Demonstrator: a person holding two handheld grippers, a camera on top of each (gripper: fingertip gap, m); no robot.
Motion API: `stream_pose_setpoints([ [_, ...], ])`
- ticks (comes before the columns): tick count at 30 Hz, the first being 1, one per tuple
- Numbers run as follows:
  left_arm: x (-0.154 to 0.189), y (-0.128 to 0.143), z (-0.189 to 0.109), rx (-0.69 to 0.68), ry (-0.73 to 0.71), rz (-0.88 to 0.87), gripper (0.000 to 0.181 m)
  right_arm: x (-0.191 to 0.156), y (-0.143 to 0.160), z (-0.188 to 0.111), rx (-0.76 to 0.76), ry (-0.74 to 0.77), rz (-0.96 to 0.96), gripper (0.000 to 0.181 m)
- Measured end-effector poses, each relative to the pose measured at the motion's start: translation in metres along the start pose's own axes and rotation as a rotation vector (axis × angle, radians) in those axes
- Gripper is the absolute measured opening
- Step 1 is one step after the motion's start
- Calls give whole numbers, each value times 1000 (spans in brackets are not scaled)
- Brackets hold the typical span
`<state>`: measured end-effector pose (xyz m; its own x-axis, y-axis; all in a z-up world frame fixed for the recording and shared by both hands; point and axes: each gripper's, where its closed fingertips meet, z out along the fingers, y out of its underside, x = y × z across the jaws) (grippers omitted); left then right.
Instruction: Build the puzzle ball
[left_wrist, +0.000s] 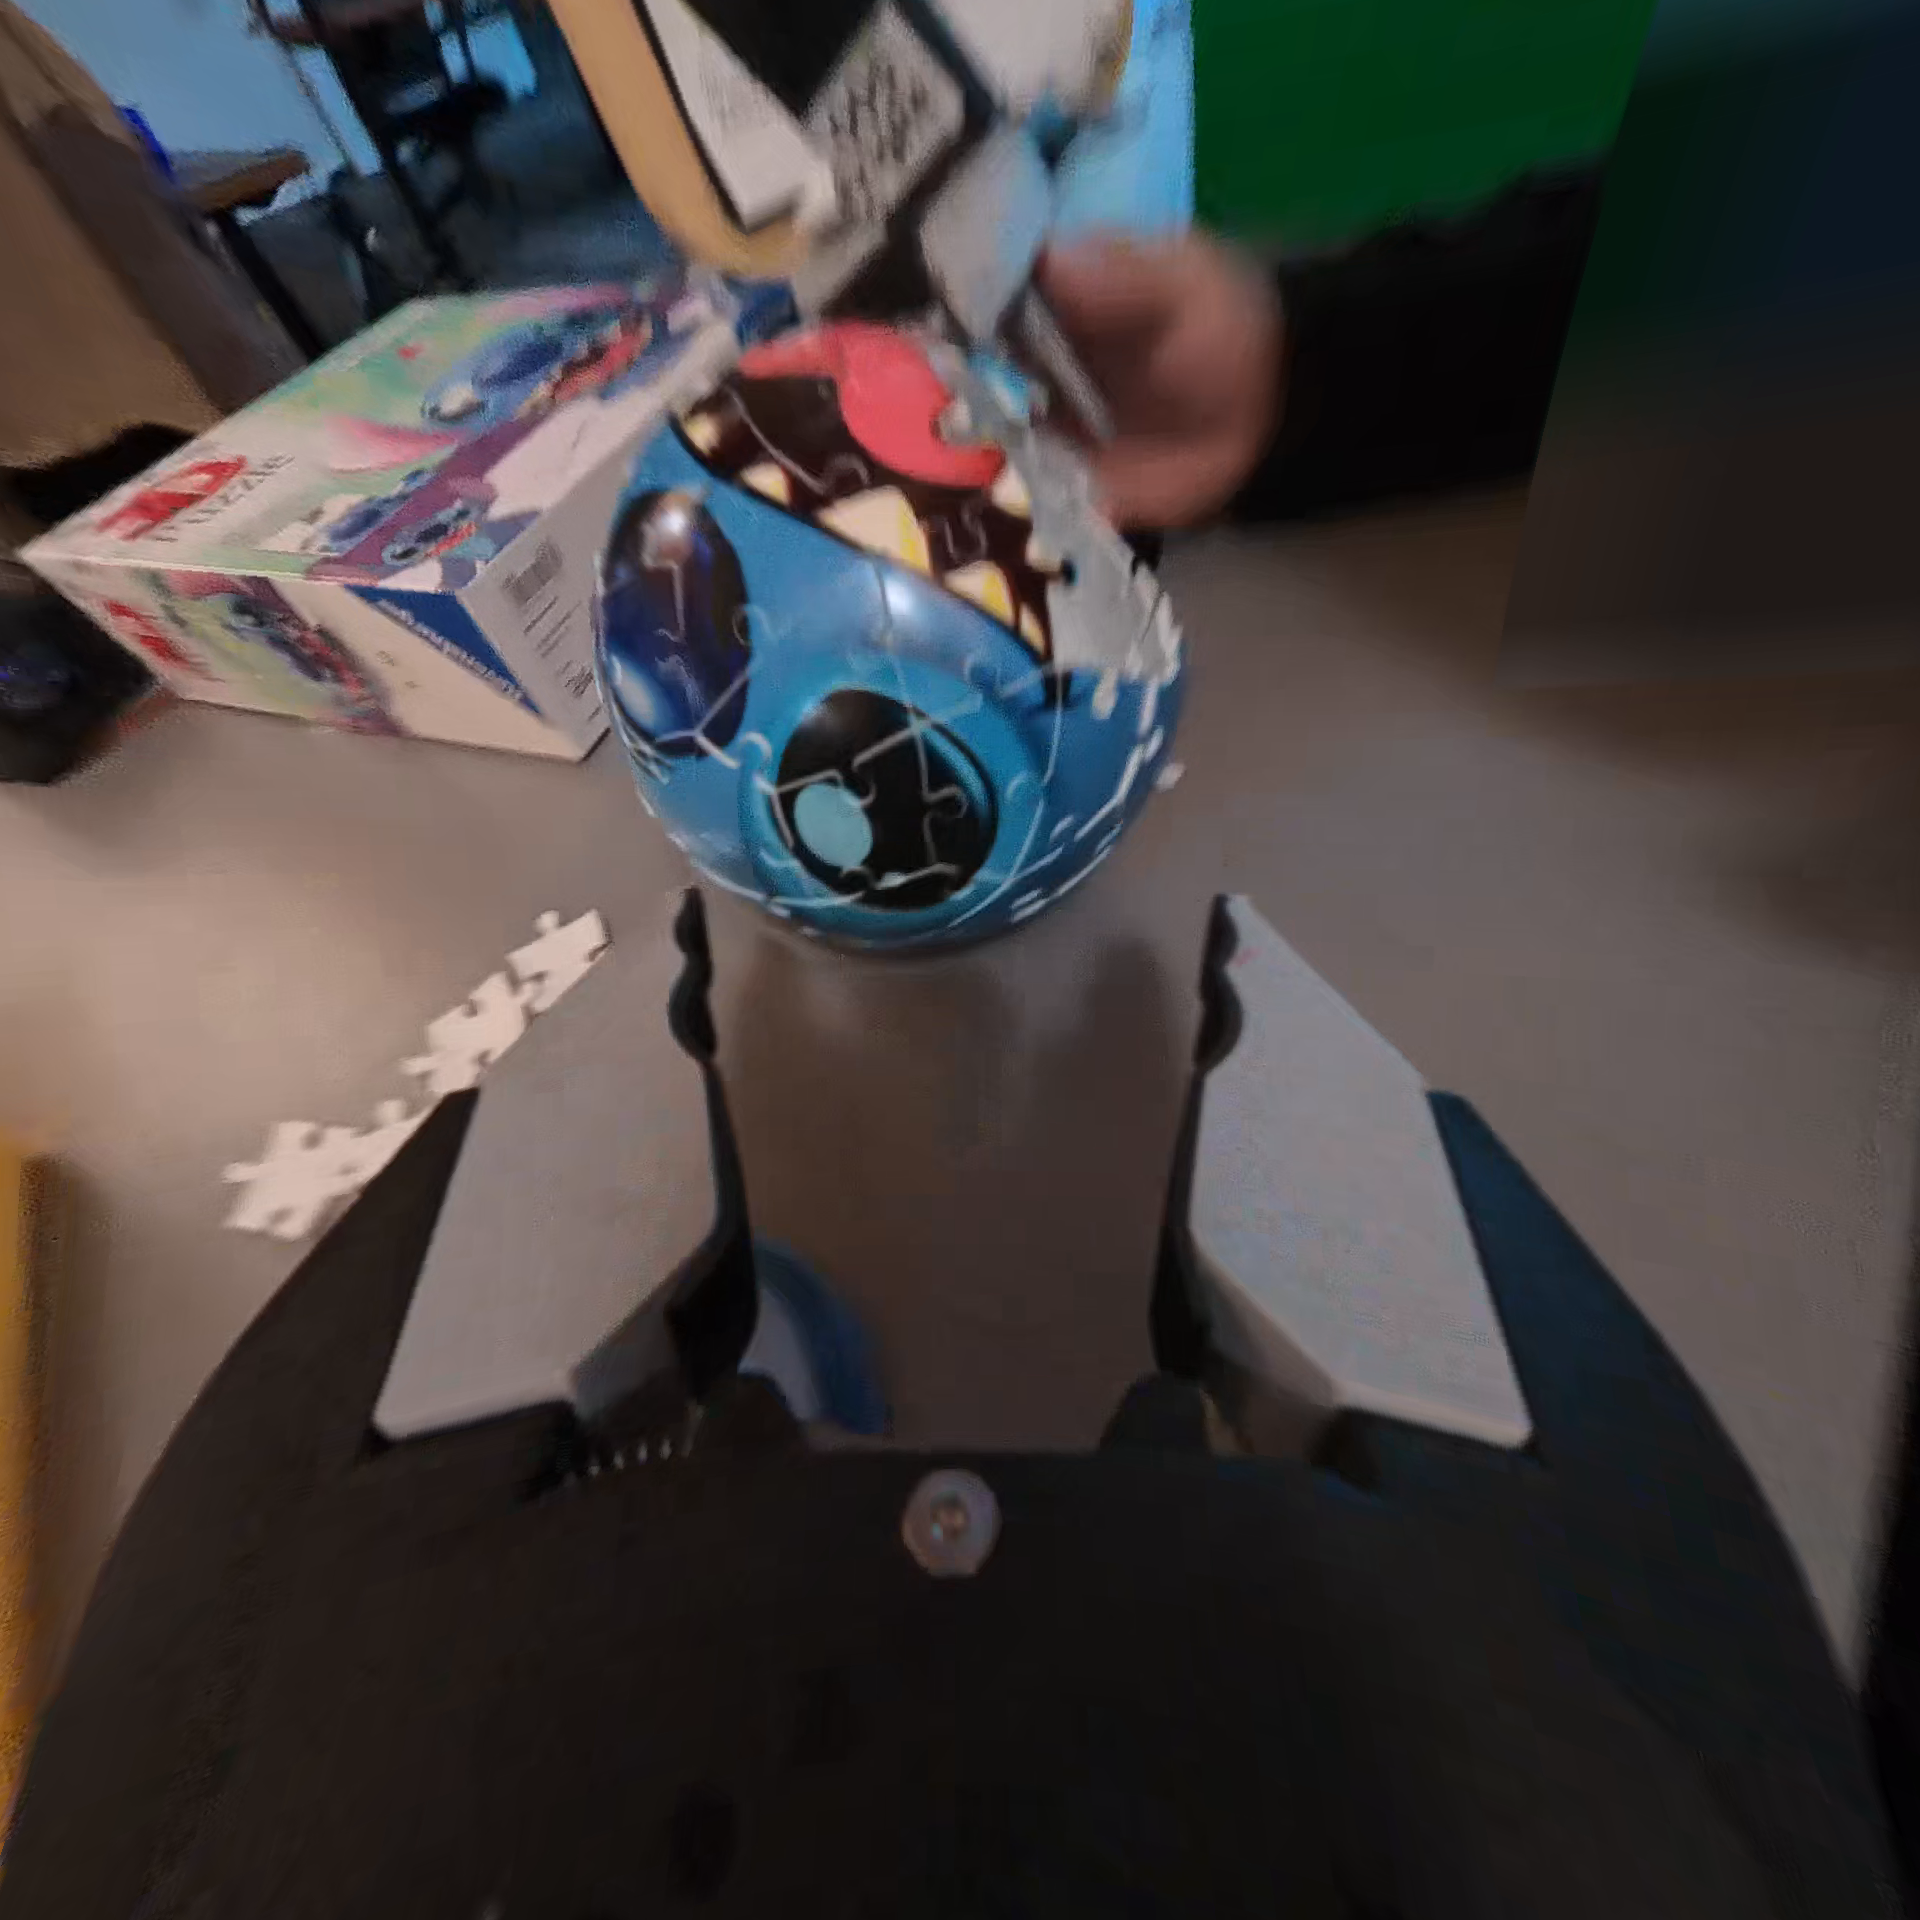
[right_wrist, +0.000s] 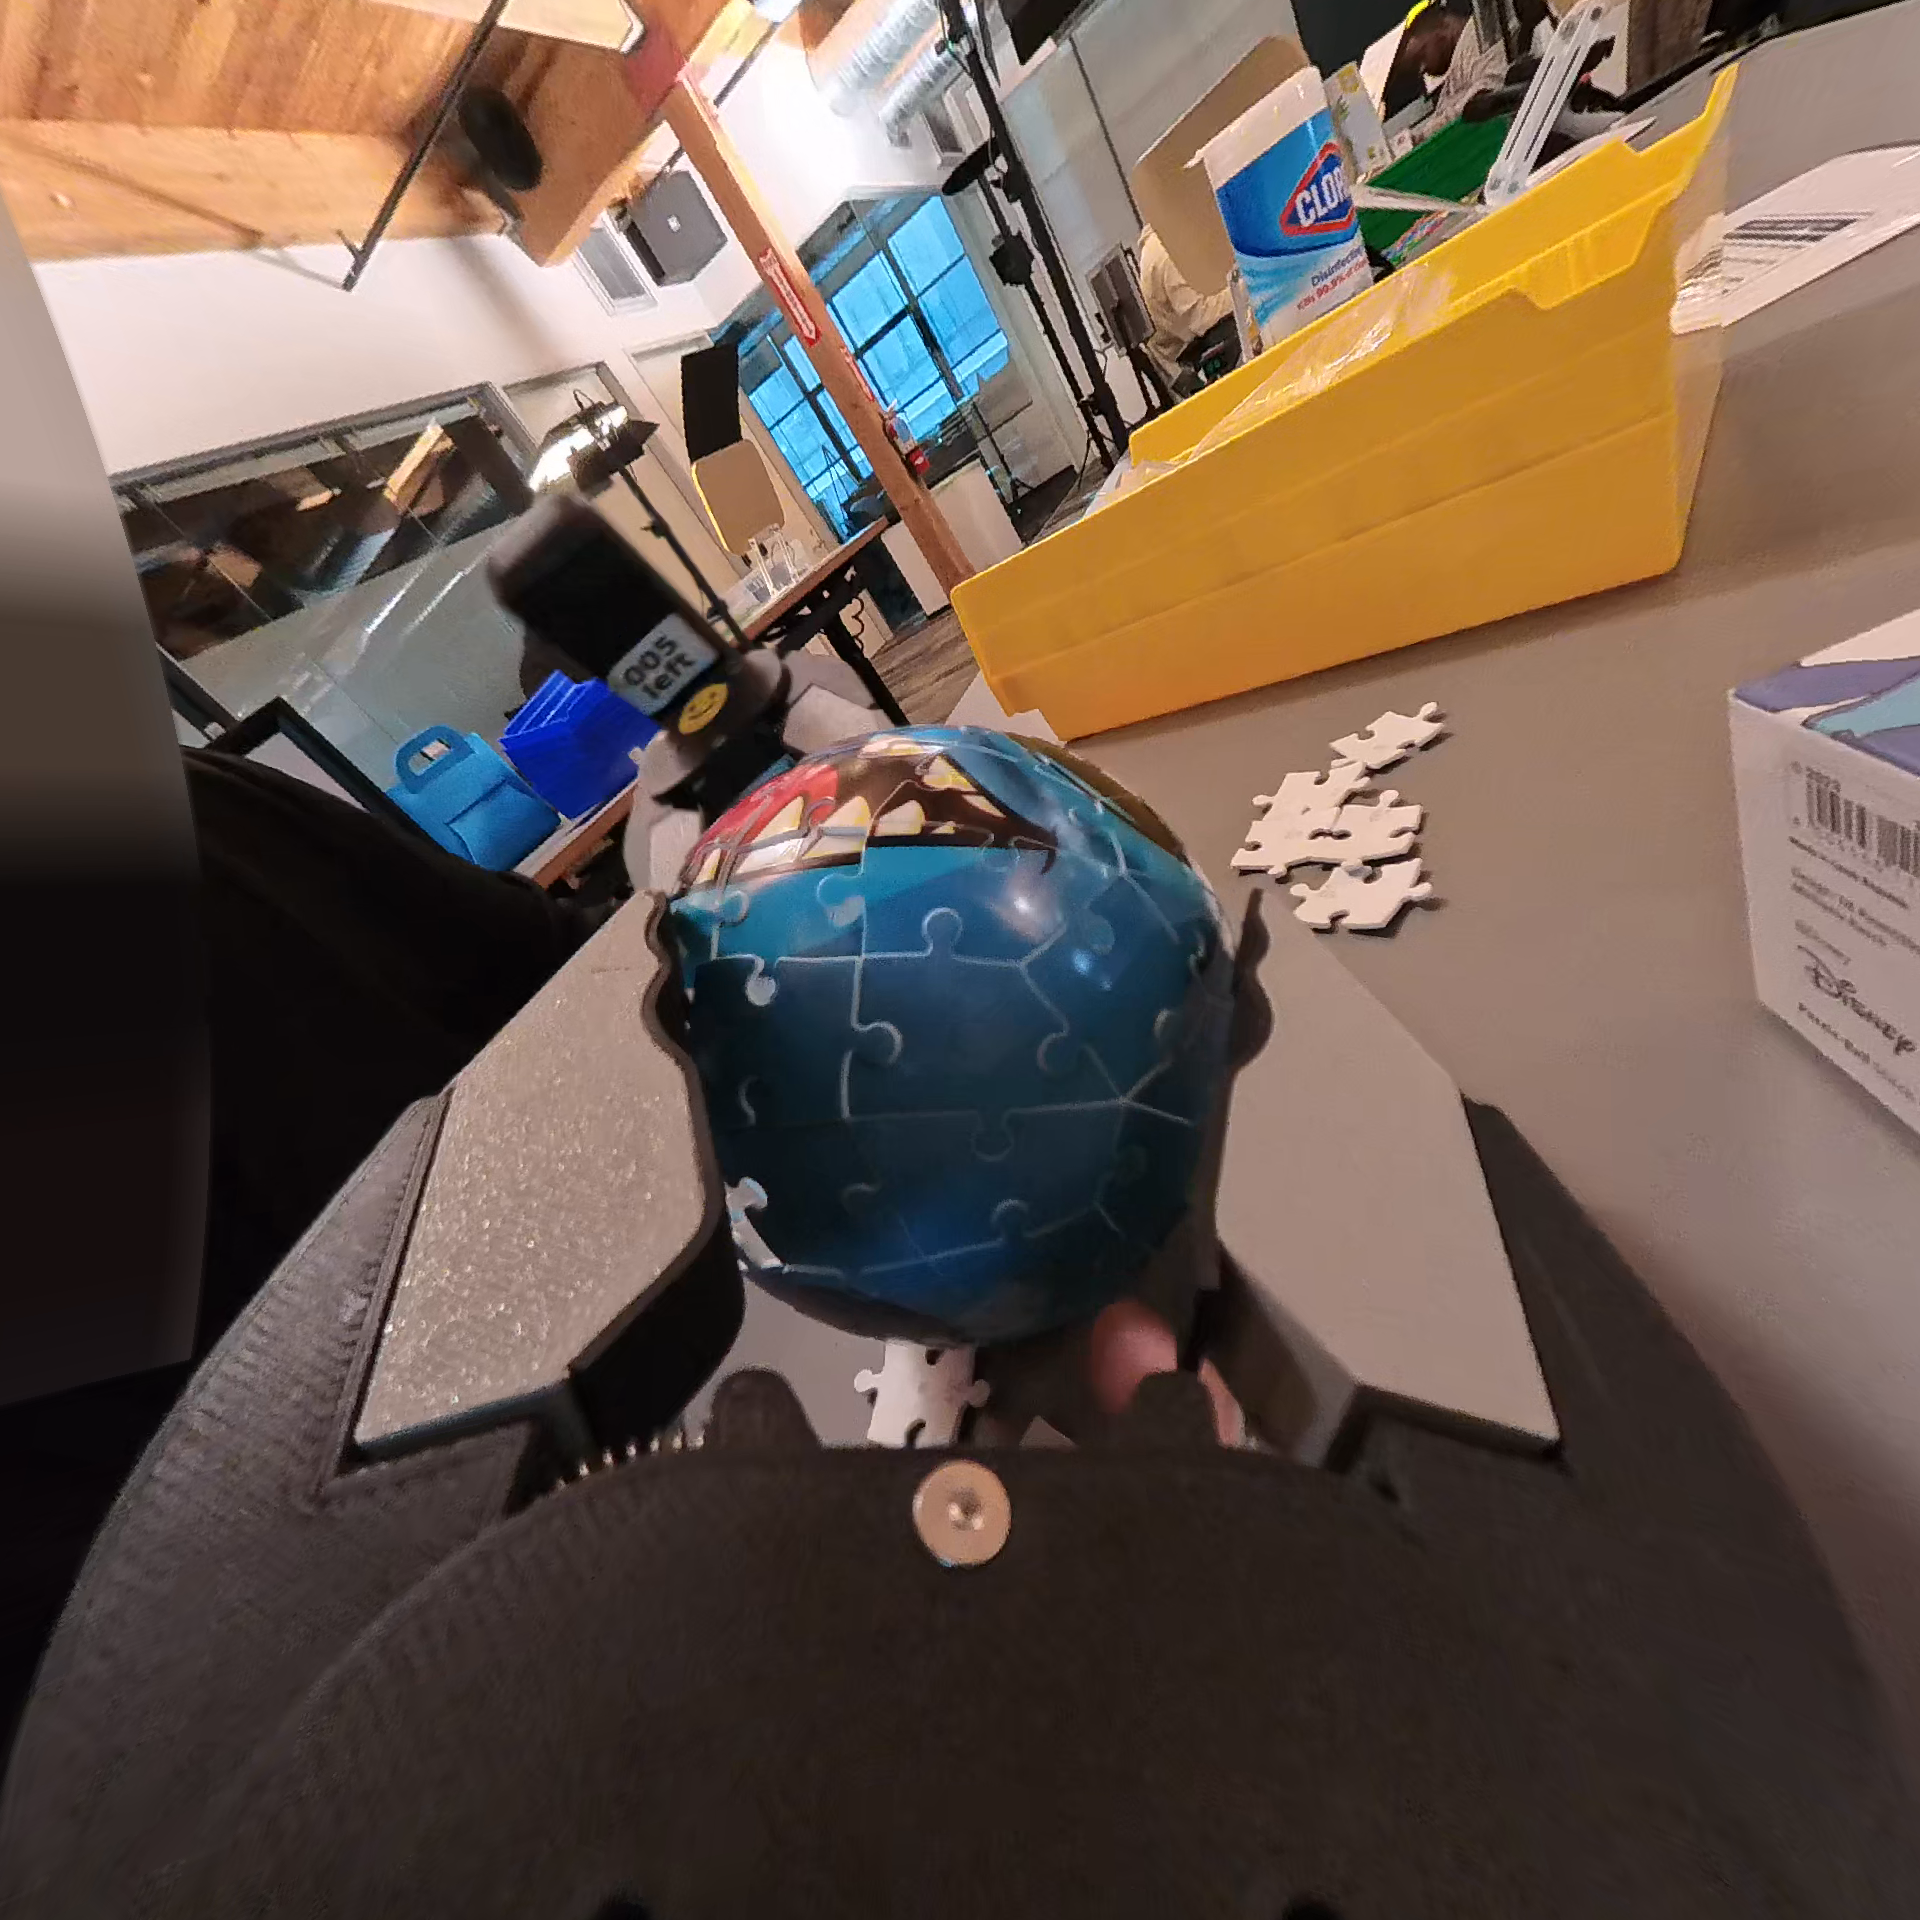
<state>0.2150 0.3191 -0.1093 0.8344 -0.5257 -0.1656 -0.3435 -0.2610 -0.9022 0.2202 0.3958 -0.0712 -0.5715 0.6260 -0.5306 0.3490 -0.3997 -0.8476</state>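
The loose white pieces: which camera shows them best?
The right wrist view: the pieces lie sharp on the table, beside the bin. The left wrist view shows them blurred, partly behind its own gripper.

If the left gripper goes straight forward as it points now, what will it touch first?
Probably the puzzle ball, directly ahead of the open left gripper; nothing lies between. The right gripper holds it. Blur makes depth uncertain.
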Motion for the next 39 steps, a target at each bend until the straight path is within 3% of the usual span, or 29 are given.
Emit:
stream_pose_setpoints([
  [2, -8, 10, 12, -103, -70, 120, 101, 2, 0, 0, 0, -4, 21, 106],
  [8, -20, 11, 29, -125, -121, 186, 108, -12, 9, -3, -76, -68, -46, 118],
  [12, -18, 10, 31, -136, -76, 197, 107, -17, 21, -15, -191, -42, -284, 118],
  [17, -21, 14, 39, -192, -22, 232, 102, -12, 32, -29, -273, -18, -359, 120],
  [22, -30, 12, 51, -214, -48, 232, 100, 3, 30, -16, -293, 99, -488, 117],
  [29, -30, 18, 53, -234, -19, 192, 95, 3, 41, -17, -364, 135, -557, 125],
  [35, -29, 9, 53, -174, 13, 182, 94, 12, 48, -20, -414, 192, -590, 130],
  [39, -28, 10, 58, -201, 27, 212, 102, 6, 47, -22, -425, 166, -586, 130],
])
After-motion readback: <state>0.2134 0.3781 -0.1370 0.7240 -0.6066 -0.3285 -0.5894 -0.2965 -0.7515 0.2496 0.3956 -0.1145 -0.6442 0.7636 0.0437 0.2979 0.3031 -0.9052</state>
